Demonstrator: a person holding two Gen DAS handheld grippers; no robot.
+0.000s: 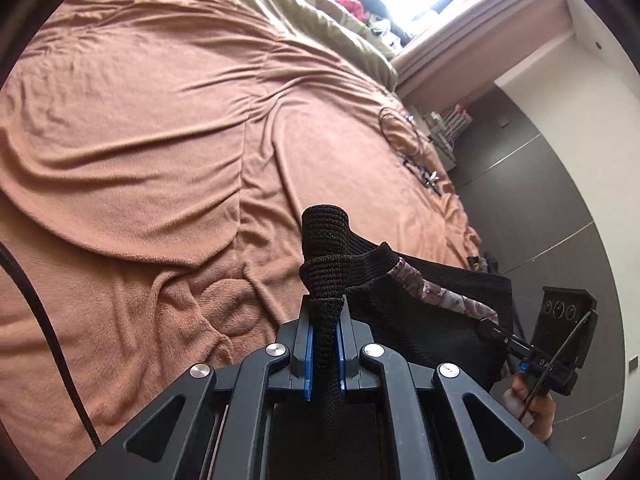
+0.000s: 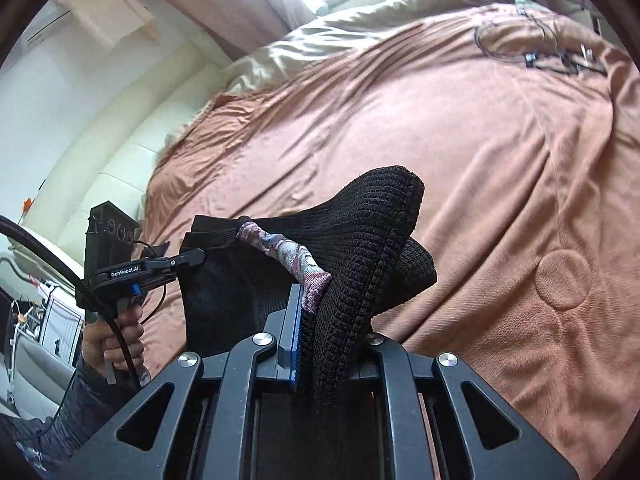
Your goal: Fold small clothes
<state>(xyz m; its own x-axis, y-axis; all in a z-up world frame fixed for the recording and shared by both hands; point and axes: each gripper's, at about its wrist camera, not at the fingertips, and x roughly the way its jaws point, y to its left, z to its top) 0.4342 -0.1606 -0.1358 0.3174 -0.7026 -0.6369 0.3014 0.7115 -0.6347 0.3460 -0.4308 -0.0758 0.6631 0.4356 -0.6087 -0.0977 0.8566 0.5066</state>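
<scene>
Clamped on opposite ends of the black garment (image 1: 400, 280) by left gripper (image 1: 324, 340) and right gripper (image 2: 316, 332), strung crosswise between them, seemingly lifted clear of the bed (image 1: 140, 140), equally near both.

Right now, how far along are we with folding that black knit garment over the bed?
Done: the black knit garment is picked up off the brown blanket. In hand: the left gripper and right gripper are each shut on a bunched edge, the cloth hanging between them with its patterned lining showing. Left: no neat fold shows yet; it seems it needs spreading out, folding and setting down.
</scene>
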